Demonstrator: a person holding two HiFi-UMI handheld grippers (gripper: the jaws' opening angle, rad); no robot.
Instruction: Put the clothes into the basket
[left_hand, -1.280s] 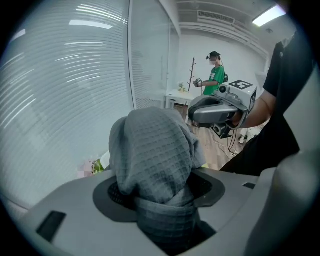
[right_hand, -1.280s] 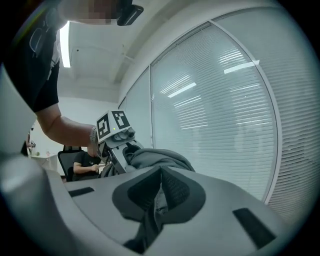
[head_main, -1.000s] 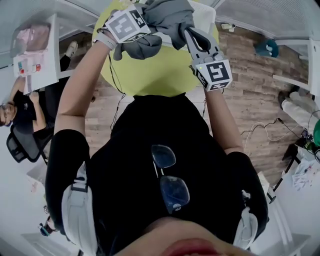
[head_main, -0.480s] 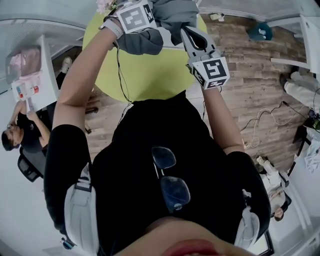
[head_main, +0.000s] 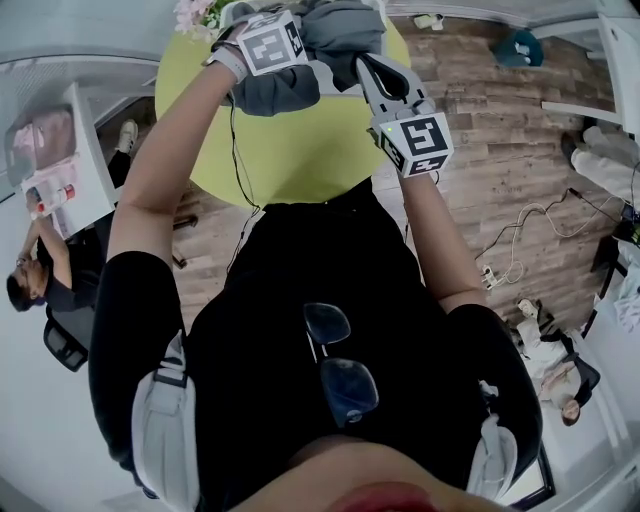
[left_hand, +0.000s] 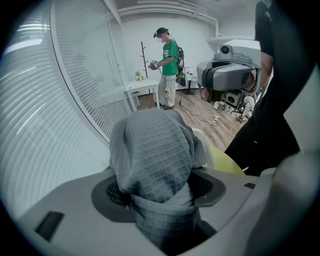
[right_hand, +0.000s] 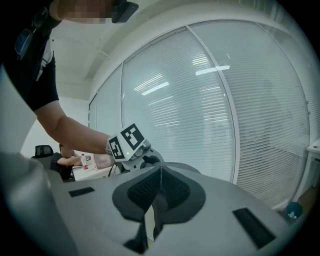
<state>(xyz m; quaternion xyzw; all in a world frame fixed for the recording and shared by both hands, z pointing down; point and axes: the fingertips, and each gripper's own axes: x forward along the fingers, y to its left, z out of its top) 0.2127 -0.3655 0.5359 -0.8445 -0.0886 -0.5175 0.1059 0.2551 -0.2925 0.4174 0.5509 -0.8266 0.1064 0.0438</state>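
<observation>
A grey waffle-weave cloth (left_hand: 152, 155) hangs bunched between the jaws of my left gripper (left_hand: 160, 187), which is shut on it. From the head view the same cloth (head_main: 335, 35) sits over the far part of the round green table (head_main: 290, 150), with the left gripper (head_main: 280, 75) buried in its folds. My right gripper (head_main: 362, 62) is beside the cloth, its tips at the cloth's edge. In the right gripper view its pads meet, and nothing shows between them (right_hand: 160, 167). A pale curved rim (left_hand: 204, 145) peeks out behind the cloth; I cannot tell whether it is the basket.
A glass wall with blinds (right_hand: 225, 100) stands close behind the table. A white desk (head_main: 60, 150) and a seated person (head_main: 40, 290) are at the left. A person in a green shirt (left_hand: 169, 60) stands farther off. Cables (head_main: 520, 240) lie on the wooden floor at the right.
Both grippers and the grey cloth have sunk towards the green table, and the left gripper has rolled a little. The head view has swung, so the room appears shifted.
</observation>
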